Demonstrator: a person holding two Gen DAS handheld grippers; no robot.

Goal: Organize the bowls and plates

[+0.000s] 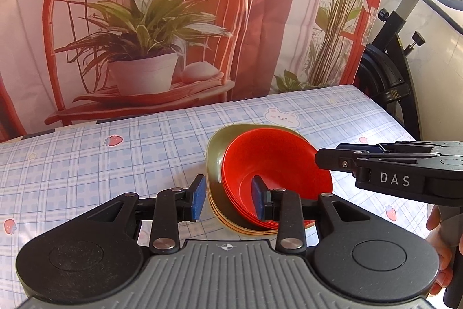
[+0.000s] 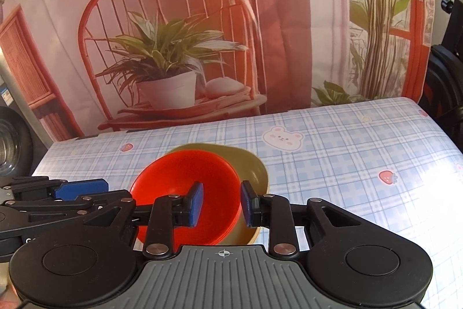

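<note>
A stack of red bowls [image 1: 272, 161] sits nested on olive and orange squarish plates [image 1: 215, 152] on the checked tablecloth. My left gripper [image 1: 228, 197] is open, its jaws astride the stack's left rim, one pad outside and one inside the bowl. My right gripper [image 2: 221, 203] is open, its jaws astride the right rim of the red bowls [image 2: 185, 178] over the olive plate [image 2: 251, 164]. The right gripper also shows in the left wrist view [image 1: 332, 157], and the left gripper in the right wrist view [image 2: 81, 188].
The table [image 1: 86, 164] carries a blue plaid cloth with strawberry and bear prints. A printed curtain with a chair and plant hangs behind it. An exercise bike [image 1: 387, 71] stands off the table's right end.
</note>
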